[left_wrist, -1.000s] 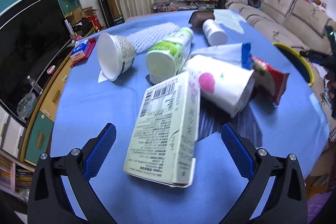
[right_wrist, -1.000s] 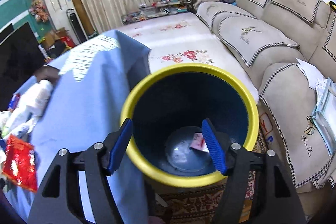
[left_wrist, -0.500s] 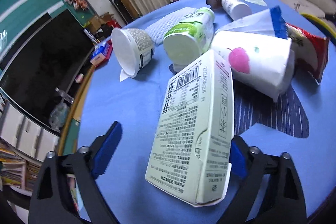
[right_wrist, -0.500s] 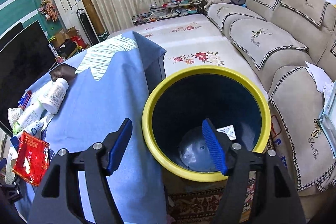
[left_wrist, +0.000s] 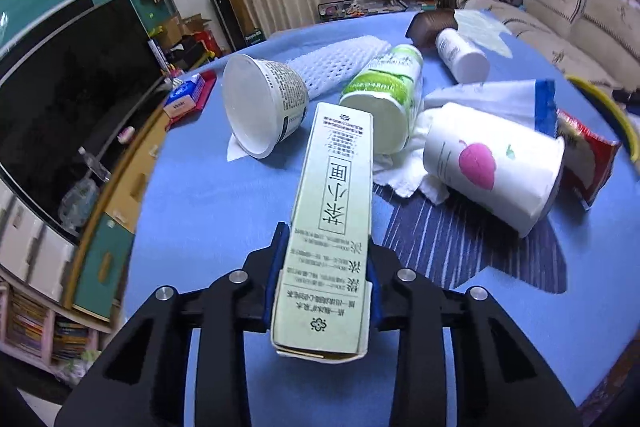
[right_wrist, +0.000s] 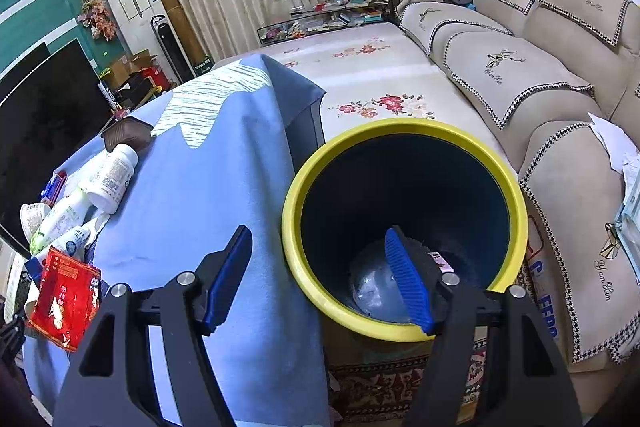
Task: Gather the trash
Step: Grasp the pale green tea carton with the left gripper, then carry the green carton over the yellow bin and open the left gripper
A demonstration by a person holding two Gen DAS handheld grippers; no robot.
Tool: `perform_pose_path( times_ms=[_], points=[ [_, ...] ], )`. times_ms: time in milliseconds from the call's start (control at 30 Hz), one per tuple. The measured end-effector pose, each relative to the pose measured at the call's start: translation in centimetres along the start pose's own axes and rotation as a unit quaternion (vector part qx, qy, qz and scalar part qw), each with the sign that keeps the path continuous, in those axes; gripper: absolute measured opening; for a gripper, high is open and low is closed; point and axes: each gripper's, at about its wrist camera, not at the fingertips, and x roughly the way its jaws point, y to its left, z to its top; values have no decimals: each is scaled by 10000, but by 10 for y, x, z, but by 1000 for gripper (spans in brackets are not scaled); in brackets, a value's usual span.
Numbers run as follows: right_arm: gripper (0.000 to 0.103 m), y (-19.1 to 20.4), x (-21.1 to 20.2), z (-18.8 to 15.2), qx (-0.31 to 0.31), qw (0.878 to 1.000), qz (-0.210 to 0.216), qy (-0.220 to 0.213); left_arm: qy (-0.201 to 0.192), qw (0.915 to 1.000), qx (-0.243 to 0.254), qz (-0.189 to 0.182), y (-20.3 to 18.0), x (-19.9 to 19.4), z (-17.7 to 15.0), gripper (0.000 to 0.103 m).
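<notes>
My left gripper is shut on a pale green carton, held edge-up above the blue tablecloth. Beyond it lie a white yogurt cup, a green-and-white bottle, a paper cup with a pink leaf, a red snack packet and a white pill bottle. My right gripper is open and empty, over the near rim of the yellow-rimmed blue trash bin, which holds a little trash at the bottom.
A white foam net, a blue-edged white bag and crumpled tissue also lie on the table. A beige sofa stands right of the bin. A TV cabinet runs along the left.
My left gripper has closed on the carton, turned it on edge and lifted it. My right gripper has drawn back and left from over the bin, staying open.
</notes>
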Motion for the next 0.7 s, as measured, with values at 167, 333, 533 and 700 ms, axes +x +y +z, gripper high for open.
perform_pose_path(
  times_ms=[167,333,533,700],
  points=[
    [65,0,-2,-3,25,10000,40,-6,-240,9995,-122,-162,5,-25,4,32],
    [65,-3,-11,-6,63,9999,100,-75,-633,9973,-41,-358,-4,-58,16,32],
    [65,-20,-25,-12,193,9996,37,-200,-1042,9908,328,-799,-41,-84,46,32],
    [65,-41,-33,-17,377,9989,-72,-264,-1191,9805,735,-1378,-94,-84,86,32]
  ],
)
